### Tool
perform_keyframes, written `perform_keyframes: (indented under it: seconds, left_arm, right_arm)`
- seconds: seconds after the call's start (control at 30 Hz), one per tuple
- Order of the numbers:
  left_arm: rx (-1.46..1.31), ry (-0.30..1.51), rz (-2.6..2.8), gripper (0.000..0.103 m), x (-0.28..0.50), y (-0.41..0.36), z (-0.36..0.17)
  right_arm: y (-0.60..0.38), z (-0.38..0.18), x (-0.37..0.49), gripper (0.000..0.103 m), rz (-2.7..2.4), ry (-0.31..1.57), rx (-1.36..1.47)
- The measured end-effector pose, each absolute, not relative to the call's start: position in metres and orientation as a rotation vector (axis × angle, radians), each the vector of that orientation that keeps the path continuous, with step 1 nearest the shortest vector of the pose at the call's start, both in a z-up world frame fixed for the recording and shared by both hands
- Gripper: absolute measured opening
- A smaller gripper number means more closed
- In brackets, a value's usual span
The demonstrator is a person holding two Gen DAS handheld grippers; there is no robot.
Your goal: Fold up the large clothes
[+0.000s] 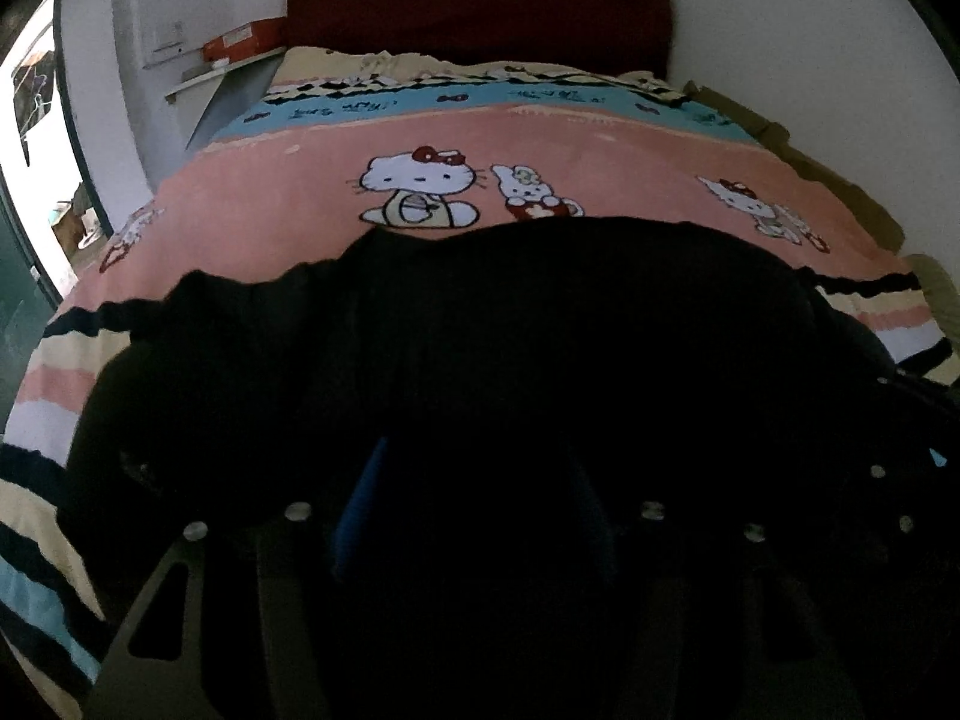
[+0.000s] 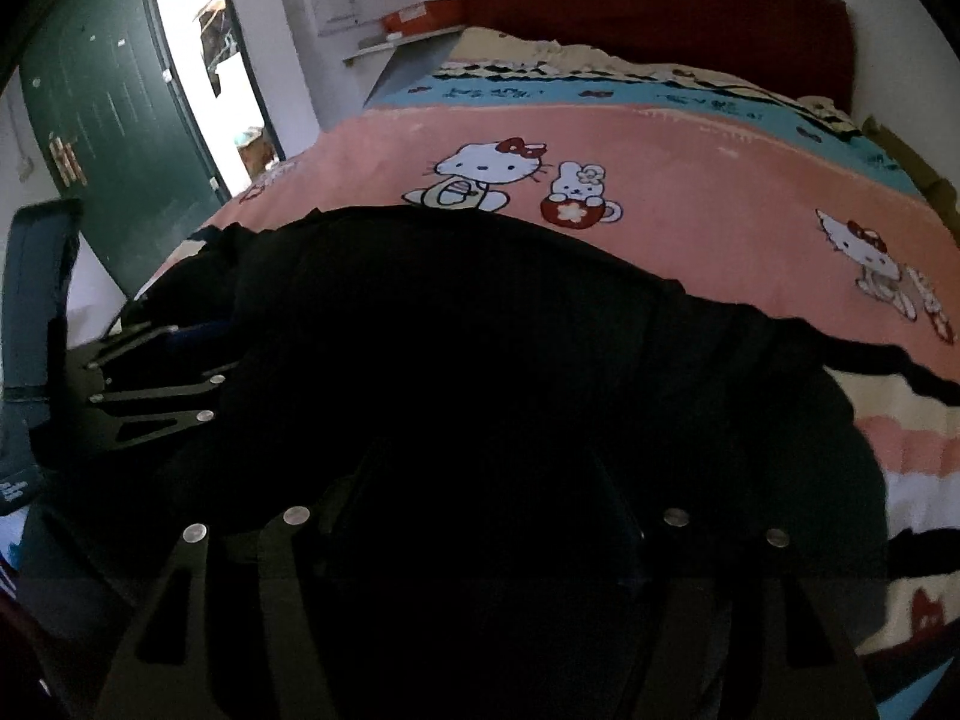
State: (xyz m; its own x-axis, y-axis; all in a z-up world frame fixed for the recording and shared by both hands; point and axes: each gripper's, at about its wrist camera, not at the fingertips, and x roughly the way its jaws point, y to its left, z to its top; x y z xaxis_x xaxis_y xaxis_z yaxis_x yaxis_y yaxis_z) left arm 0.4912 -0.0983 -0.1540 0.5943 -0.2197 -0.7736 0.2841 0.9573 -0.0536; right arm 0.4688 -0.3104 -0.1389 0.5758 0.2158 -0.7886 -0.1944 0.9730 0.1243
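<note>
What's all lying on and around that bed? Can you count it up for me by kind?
Black garment: 1
Cartoon blanket: 1
Dark red headboard: 1
Orange box on the shelf: 1
Green door: 1
Handheld grippers: 2, left gripper, right gripper
Total: 7

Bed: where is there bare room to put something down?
The pink blanket is bare between the black garment and the headboard, and right of the cartoon cat. The near edge is crowded by the garment.
</note>
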Motion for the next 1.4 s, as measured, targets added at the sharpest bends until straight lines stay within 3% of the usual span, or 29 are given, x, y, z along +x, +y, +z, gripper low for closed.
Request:
perform_keyframes:
  seconds: [0.2,0.43,0.57,0.87,1.4]
  left_arm:
    - [0.139,0.935,-0.3,0.058,0.487,-0.102,-0.141]
    - [0.061,0.884,-0.357,0.058,0.42,-0.08,-0.103]
    - [0.09,0.909,-0.338,0.059,0.395,-0.081,-0.123]
    - [0.12,0.868,-0.287,0.063,0.386,-0.088,-0.155]
    - [0.157,0.829,-0.24,0.065,0.377,-0.097,-0.162]
  right_arm:
    - [-0.31,-0.139,0.468,0.064,0.241,0.966,0.022]
    - [-0.302,-0.106,0.406,0.065,0.263,0.944,-0.045]
    - [-0.3,-0.101,0.369,0.068,0.277,0.919,-0.028]
    - [-0.293,-0.15,0.368,0.07,0.252,0.972,-0.052]
    - [-0.29,-0.159,0.375,0.07,0.221,0.967,-0.06]
